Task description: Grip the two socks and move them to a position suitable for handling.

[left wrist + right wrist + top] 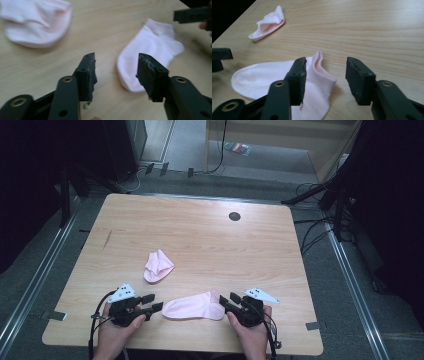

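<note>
Two grippers flank a flat pink sock (194, 306) at lower centre.
Left gripper (152, 303) and right gripper (229, 301) stand half open, holding nothing; crumpled sock (158, 266) lies above.

No legible text, label or number anywhere.

Both hands are seen coming in from the bottom edge in the high view, each wrapped around a gripper. The left gripper (152, 303) is held low and aimed to the right, its jaws parted with nothing pinched between them. The right gripper (227, 301) is pointed up and to the left, jaws likewise spread apart, nothing clamped. Cables are trailed back past both wrists.
</note>
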A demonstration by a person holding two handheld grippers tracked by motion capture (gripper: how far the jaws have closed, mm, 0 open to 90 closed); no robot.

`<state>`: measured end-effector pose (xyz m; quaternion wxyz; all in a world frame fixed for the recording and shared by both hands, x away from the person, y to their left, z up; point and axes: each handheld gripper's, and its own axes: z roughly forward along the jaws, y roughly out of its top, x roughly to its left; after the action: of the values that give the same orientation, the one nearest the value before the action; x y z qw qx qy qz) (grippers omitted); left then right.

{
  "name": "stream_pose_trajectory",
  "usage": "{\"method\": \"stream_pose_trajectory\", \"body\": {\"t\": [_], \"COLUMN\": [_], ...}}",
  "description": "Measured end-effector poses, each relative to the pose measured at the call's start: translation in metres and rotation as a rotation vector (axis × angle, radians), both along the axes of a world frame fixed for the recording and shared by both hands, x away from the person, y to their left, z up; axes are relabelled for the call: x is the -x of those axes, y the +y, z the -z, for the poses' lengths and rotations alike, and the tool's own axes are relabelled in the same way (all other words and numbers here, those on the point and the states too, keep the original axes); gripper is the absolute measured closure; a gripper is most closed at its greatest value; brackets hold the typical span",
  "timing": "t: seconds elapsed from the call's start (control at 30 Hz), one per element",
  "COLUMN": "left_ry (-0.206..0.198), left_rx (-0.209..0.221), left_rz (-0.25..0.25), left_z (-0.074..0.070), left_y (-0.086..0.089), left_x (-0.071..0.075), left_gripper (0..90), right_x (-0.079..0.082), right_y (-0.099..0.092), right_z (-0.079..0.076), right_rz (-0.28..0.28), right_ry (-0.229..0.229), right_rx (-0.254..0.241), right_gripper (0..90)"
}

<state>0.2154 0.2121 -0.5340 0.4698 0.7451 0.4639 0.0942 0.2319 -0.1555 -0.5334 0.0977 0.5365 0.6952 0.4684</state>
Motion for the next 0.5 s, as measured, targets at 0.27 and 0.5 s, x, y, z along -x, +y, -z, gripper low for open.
{"method": "stream_pose_trajectory", "body": {"t": [0.27, 0.5], "left_ry": [-0.027, 0.020], "left_rx": [-0.040, -0.123], "left_rz": [-0.154, -0.221], "left_z": [-0.013, -0.003], "left_y": [0.009, -0.001], "left_x": [-0.037, -0.073], "left_gripper": [40.6, 39.9], "right_x": [0.003, 0.004], "right_y": [-0.013, -0.039], "right_z": [-0.009, -0.012], "right_rz": [0.036, 0.065], "right_ry": [-0.058, -0.054], "right_rx": [0.102, 0.087], "right_gripper": [12.9, 12.7]}}
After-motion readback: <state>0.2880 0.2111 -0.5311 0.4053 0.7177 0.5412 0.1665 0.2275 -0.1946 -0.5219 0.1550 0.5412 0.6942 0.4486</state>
